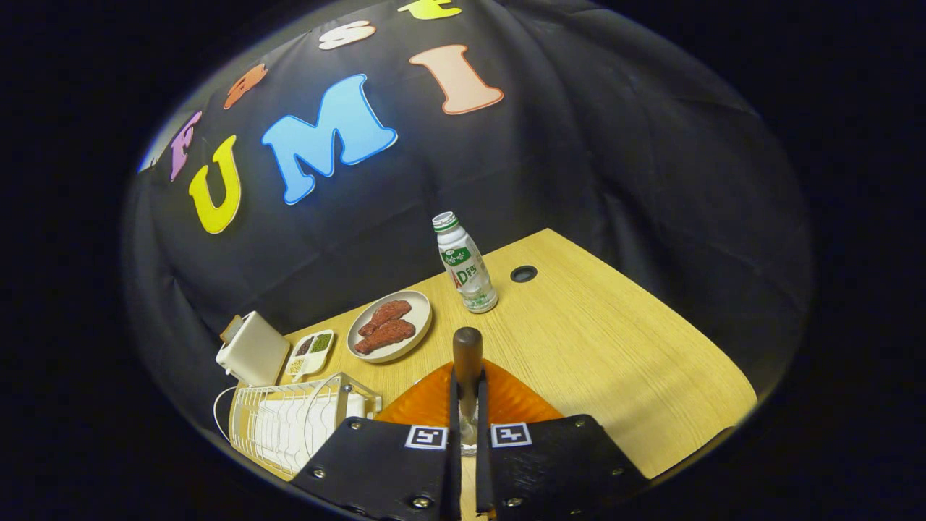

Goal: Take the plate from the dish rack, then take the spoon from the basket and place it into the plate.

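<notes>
Wooden-handled spoon (467,362) clamped between gripper (468,405) fingers, above plate (506,401).

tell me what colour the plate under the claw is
Orange, seen best in the gripper view: the plate lies under the claw, which holds the spoon.

Claw-mounted fisheye looks steeply down along the claw (468,405) onto the near table (615,347).

The gripper (468,405) fingers hide the spoon's (467,354) bowl and much of the orange plate (506,399). The dish rack's (289,423) near side is cut off.
</notes>
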Available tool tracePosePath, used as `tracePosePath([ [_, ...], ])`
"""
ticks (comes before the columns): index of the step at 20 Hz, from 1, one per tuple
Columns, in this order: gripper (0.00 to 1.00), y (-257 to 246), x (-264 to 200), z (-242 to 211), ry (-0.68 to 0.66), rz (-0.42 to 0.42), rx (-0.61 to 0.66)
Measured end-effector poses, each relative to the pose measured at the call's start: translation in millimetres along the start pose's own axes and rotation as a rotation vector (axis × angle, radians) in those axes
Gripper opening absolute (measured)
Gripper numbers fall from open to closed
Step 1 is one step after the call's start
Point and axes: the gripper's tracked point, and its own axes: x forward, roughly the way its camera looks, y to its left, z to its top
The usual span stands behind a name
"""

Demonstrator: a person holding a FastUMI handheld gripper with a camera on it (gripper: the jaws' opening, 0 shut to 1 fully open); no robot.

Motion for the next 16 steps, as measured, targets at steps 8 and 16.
tracePosePath([
  [8, 0.08, 51, -57, 47, -0.058, 0.124, -0.039],
  [16, 0.08, 168, -119, -1, -0.016, 0.386, -0.217],
])
